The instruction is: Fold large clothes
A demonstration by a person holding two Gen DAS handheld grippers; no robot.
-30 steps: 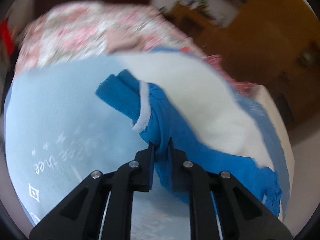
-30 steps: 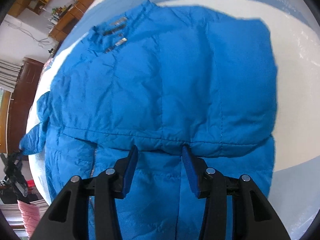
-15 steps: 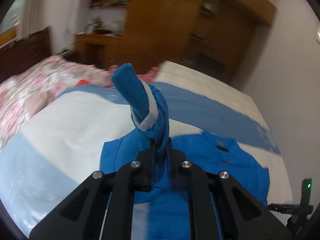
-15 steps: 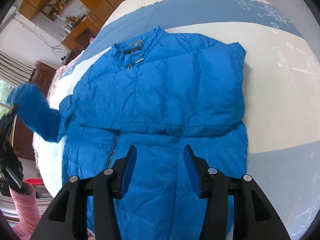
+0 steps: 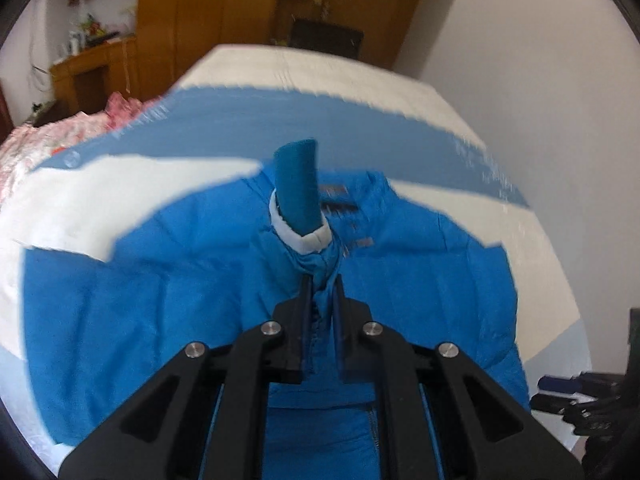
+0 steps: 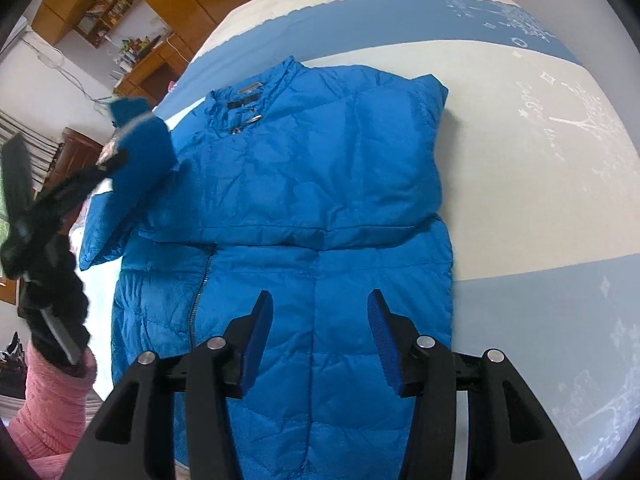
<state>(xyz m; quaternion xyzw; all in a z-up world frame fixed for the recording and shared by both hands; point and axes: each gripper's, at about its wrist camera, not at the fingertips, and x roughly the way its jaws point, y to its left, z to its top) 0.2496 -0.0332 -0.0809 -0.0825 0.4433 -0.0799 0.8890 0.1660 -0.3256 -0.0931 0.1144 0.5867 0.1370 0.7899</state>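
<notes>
Right wrist view: the blue puffer jacket [image 6: 320,208] lies flat on the bed [image 6: 540,160], filling mid-frame. At left the left gripper [image 6: 106,162] pinches its sleeve [image 6: 140,152], likely to fold it across the chest. The right gripper [image 6: 320,330] hovers spread over the lower half, empty.

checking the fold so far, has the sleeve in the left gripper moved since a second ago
Yes. The sleeve, pinched in the left gripper, was out beside the jacket over the bedspread; it has been carried inward and is now raised over the jacket's chest near the collar.
</notes>
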